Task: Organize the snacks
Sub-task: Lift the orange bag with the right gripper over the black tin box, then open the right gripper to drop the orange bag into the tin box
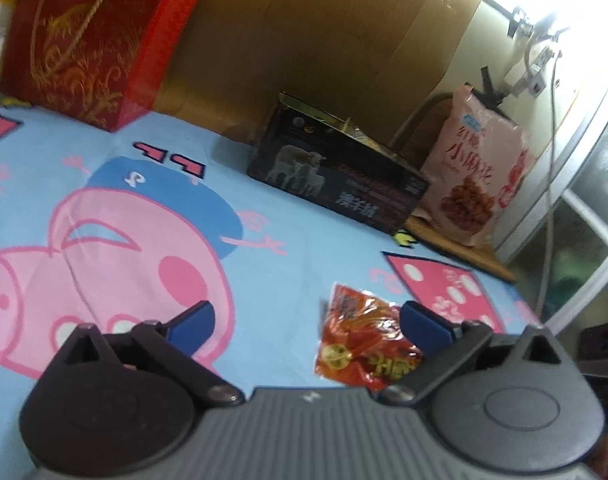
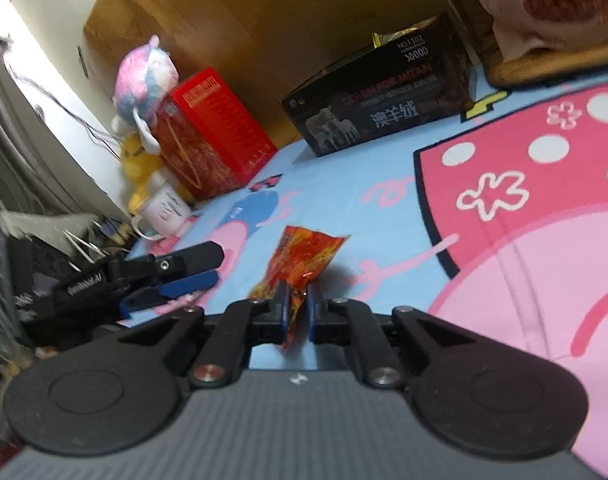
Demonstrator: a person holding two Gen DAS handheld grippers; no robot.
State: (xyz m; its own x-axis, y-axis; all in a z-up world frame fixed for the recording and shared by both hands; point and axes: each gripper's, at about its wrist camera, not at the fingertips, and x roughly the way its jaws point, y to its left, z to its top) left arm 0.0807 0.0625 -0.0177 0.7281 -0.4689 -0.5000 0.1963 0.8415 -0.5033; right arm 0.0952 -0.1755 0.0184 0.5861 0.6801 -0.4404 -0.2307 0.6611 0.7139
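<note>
**Now our right gripper has the snack packet**

Up close in the right wrist view, our right gripper [image 2: 295, 312] has its blue fingers [image 2: 280, 316] pressed together on one end of the red-orange packet [image 2: 304, 260]. The rest of the packet sticks out forward over the blue cartoon sheet [image 2: 343, 184]; we cannot tell whether its far end touches the cloth.

Our left gripper [image 1: 307, 320] sits just left of the packet with its fingers [image 1: 198, 320] spread wide and nothing between them. From its camera the packet [image 1: 359, 340] shows just beside its right fingertip, partly behind it. The same gripper appears in the right view [image 2: 172, 284], low over the sheet.

Beyond the packet, well apart from it, a black box [image 2: 379, 108] with white sheep printed on it stands against the wooden board [image 2: 264, 12]. Right of that box, a pink bag [image 1: 475, 168] of twisted fried snacks stands on a wooden ledge. Far left of the packet stands a red box [image 2: 212, 132], with a pink-and-blue plush [image 2: 144, 76] on top, a yellow plush [image 2: 138, 160] beside it and a white mug [image 2: 166, 212] in front.
</note>
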